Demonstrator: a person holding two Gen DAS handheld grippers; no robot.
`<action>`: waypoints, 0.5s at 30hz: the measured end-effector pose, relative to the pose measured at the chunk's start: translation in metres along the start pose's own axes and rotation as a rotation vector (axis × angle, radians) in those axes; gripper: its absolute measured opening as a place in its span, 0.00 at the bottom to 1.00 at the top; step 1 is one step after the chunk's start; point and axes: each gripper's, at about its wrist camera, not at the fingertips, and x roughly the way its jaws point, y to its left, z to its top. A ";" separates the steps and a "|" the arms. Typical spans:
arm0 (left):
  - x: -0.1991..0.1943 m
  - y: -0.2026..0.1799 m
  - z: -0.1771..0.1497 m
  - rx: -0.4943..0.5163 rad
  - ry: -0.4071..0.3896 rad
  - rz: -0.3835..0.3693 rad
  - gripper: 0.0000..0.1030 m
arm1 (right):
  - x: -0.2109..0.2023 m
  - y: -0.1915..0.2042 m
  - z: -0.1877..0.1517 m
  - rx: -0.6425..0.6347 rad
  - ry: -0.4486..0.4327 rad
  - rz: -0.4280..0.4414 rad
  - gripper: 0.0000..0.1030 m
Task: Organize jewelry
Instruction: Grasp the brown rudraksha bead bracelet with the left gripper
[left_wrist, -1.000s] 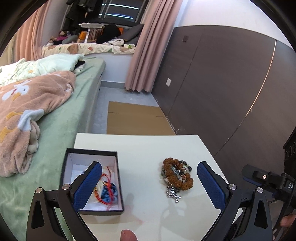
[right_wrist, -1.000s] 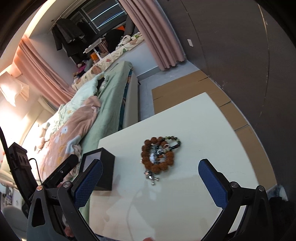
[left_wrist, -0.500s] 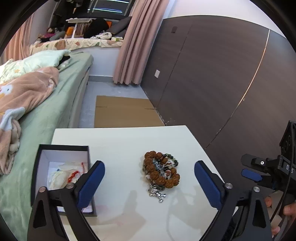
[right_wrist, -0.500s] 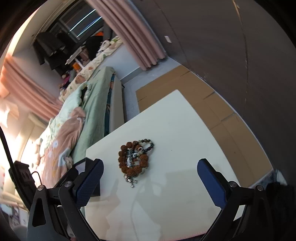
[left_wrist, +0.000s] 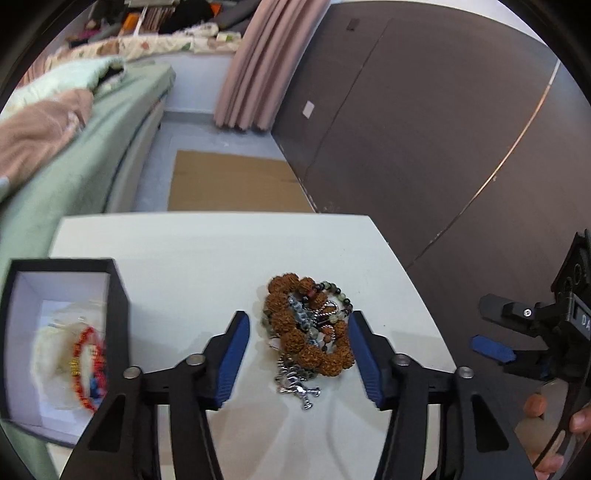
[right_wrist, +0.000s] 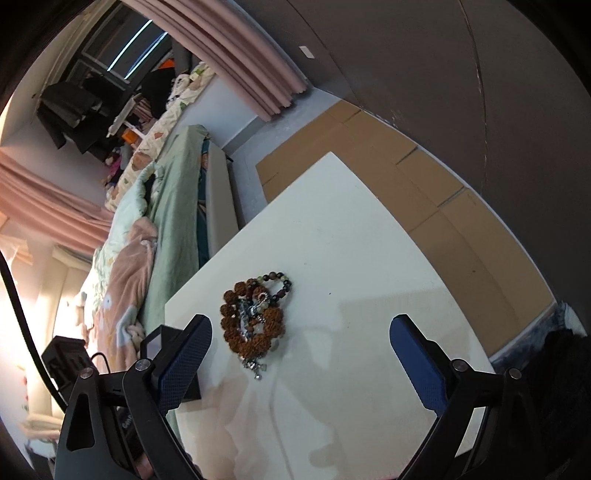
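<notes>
A pile of jewelry (left_wrist: 308, 328) lies on the white table (left_wrist: 207, 258): a brown seed-bead bracelet, a dark and green bead strand, and a silver chain charm (left_wrist: 297, 386). My left gripper (left_wrist: 299, 354) is open, its blue pads on either side of the pile, close above it. A black box with white lining (left_wrist: 61, 339) stands at the left and holds a red bead bracelet (left_wrist: 86, 369). The pile also shows in the right wrist view (right_wrist: 255, 319). My right gripper (right_wrist: 299, 363) is open and empty, above the table to the right of the pile.
A bed with a green sheet and a pink blanket (left_wrist: 48, 125) runs along the table's left side. Brown cardboard (left_wrist: 236, 181) lies on the floor beyond the table. A dark panelled wall (left_wrist: 424, 129) is on the right. The right gripper's body (left_wrist: 535, 332) shows at the left wrist view's right edge.
My left gripper has swung right from the box and come down over the jewelry pile, and its jaws have narrowed around it. My right gripper has shifted right and stays wide open.
</notes>
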 end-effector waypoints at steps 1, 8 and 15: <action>0.004 0.001 0.001 -0.006 0.009 -0.008 0.47 | 0.005 0.000 0.001 0.005 0.013 0.011 0.94; 0.031 0.011 0.008 -0.033 0.062 -0.007 0.41 | 0.029 0.009 0.008 0.023 0.060 -0.004 0.78; 0.057 0.017 0.014 -0.050 0.103 -0.009 0.29 | 0.044 0.011 0.015 0.046 0.078 -0.023 0.78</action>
